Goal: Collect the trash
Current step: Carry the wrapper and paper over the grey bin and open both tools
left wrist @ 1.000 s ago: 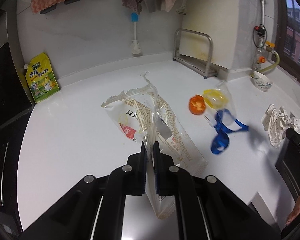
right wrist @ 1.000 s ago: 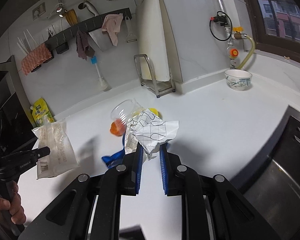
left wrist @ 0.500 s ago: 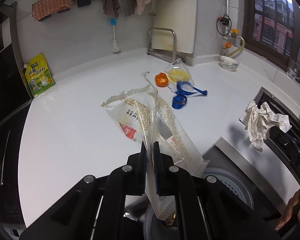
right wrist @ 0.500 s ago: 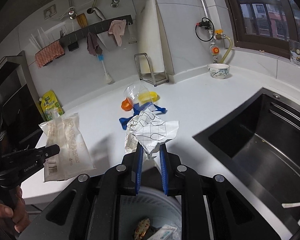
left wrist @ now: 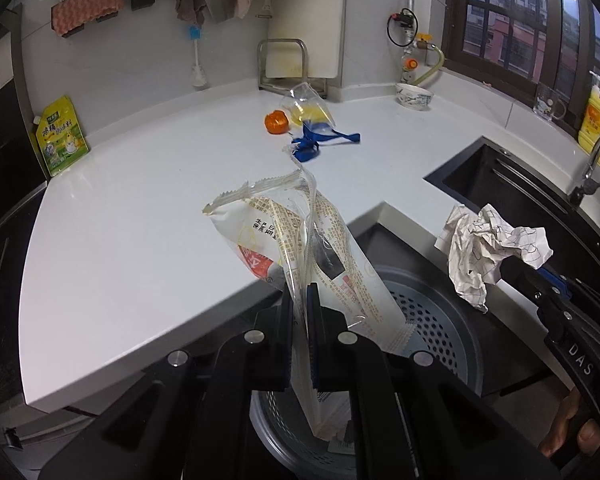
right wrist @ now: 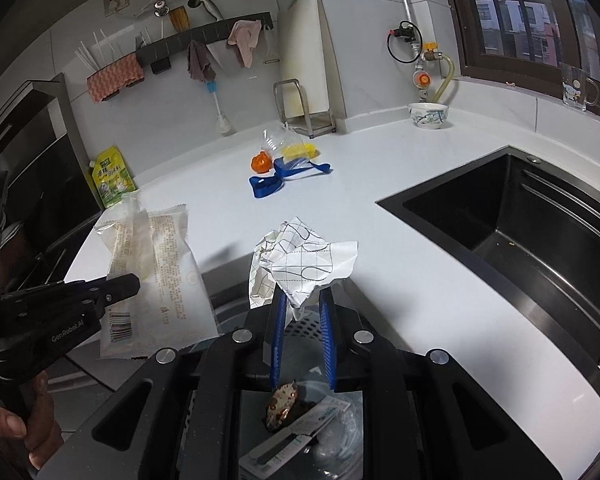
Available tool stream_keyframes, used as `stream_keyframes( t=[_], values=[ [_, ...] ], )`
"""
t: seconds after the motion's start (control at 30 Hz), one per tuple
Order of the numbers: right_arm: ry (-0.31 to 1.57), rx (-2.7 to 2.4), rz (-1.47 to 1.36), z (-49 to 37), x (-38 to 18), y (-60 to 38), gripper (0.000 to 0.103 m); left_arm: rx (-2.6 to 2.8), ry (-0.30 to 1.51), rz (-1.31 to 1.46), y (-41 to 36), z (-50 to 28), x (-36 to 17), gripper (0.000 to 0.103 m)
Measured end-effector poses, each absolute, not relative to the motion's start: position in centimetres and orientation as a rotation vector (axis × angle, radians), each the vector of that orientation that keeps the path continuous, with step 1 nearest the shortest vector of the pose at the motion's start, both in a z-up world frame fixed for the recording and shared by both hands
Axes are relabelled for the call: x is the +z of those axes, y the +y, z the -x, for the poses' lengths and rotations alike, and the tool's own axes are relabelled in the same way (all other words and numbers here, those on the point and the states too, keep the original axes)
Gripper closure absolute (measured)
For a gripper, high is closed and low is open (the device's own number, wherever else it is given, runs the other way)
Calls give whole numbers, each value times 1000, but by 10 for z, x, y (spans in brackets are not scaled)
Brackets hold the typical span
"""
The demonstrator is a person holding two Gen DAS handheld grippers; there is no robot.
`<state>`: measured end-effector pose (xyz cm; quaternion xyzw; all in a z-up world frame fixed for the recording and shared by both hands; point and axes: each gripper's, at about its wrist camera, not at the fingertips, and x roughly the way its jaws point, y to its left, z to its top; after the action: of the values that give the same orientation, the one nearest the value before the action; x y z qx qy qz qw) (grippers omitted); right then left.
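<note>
- The left gripper (left wrist: 300, 312) has its fingers closed tight on the plastic wrapper (left wrist: 300, 240), which hangs in the air above the perforated bin (left wrist: 432, 320).
- The long axis of the wrapper runs from the jaws up toward 11 o'clock in the left wrist view; its torn, jagged end points away from the gripper, and the sealed end hangs down toward 5 o'clock.
- The right gripper (right wrist: 302, 320) pinches the crumpled paper (right wrist: 304, 264) between its blue pads; the paper rises above the fingertips and spreads toward 1 o'clock, also above the bin.
- Only the right wrist view shows the inside of the bin: a small brown patterned wrapper (right wrist: 282, 402) and a flat white packet (right wrist: 296, 436) lie there.
- Only the left wrist view shows the tap (left wrist: 596, 160) and the yellow bottle (left wrist: 598, 124) at 3 o'clock.
- Each view shows the other gripper from the side, with fingers of the person's hand (right wrist: 8, 432) on its handle.
- On the white counter (left wrist: 140, 220), toward 12 o'clock, lie an orange piece (left wrist: 277, 122), a clear bag with yellow inside (left wrist: 310, 110) and a blue strap (left wrist: 320, 142), close together.
- The black sink (right wrist: 500, 220) lies at 3 o'clock, and the green pouch (left wrist: 60, 140) leans at 10 o'clock.
</note>
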<state>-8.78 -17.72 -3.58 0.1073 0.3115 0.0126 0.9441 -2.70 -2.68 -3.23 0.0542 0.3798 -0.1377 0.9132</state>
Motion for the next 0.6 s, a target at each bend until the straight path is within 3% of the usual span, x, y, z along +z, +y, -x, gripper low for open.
stream_keyframes(
  t=[0.6],
  values=[
    [763, 47, -208, 108, -78, -168, 87, -299, 845, -197, -37, 47, -62, 96]
  ],
)
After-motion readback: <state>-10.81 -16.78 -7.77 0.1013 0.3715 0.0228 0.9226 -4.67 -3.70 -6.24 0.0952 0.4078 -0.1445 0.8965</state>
